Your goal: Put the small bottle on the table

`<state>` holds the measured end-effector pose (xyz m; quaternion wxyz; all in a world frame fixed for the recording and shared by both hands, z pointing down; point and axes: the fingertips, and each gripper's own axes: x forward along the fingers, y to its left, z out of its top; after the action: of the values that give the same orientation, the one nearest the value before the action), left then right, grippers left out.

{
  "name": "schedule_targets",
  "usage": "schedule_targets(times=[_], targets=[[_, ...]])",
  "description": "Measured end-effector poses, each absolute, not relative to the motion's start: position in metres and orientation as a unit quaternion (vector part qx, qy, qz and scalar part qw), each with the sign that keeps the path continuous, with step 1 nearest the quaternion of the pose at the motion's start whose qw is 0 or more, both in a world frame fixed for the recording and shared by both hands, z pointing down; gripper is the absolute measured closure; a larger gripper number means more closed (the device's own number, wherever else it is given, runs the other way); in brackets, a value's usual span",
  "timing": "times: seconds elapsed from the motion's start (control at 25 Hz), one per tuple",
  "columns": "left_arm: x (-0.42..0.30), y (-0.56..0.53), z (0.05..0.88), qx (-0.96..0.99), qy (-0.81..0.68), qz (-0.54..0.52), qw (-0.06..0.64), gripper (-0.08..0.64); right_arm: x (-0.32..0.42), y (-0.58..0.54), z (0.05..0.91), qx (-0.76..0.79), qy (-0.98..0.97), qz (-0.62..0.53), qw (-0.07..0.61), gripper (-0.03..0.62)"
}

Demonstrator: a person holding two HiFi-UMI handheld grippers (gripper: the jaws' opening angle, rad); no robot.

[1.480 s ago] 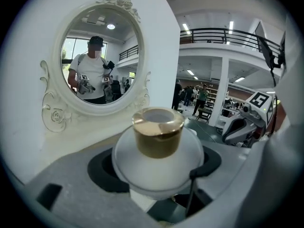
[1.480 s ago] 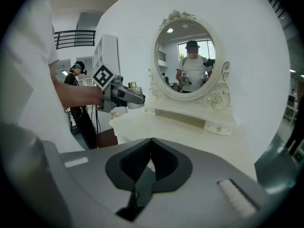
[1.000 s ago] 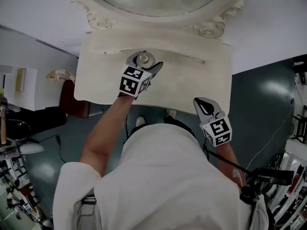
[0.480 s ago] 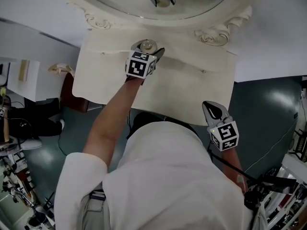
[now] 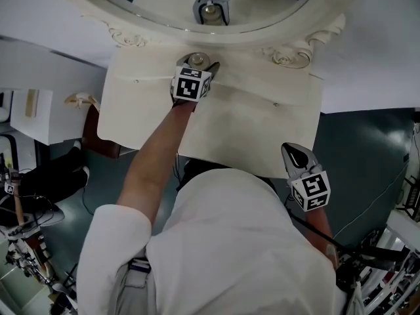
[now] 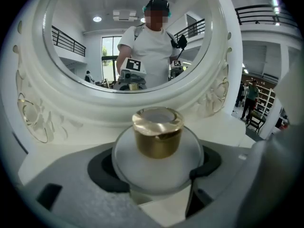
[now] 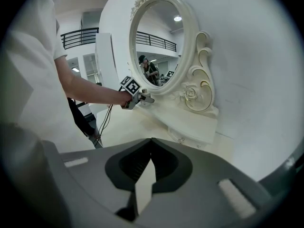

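Standing upright, the small bottle (image 6: 156,167) points its gold cap (image 6: 157,133) upward.

The left arm (image 5: 154,159) reaches straight forward, its forearm bare below a white sleeve (image 5: 108,241). The left gripper (image 5: 197,64) has its jaws spread wide, with the pads pressed on either side of the small bottle (image 6: 156,167). The right gripper (image 5: 293,151) hangs back beside the torso (image 5: 230,241), pointing forward, with its jaws together and nothing between them
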<state>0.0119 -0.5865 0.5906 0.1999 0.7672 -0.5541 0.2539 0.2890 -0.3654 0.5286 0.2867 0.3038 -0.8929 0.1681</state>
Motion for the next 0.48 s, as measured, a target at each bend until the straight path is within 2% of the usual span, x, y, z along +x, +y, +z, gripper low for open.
schedule_targets(times=[0.48], targets=[[0.002, -0.612, 0.597, 0.76, -0.566, 0.26, 0.183, 0.219, 0.292, -0.382, 0.537, 0.309, -0.887, 0.182, 0.292, 0.591]])
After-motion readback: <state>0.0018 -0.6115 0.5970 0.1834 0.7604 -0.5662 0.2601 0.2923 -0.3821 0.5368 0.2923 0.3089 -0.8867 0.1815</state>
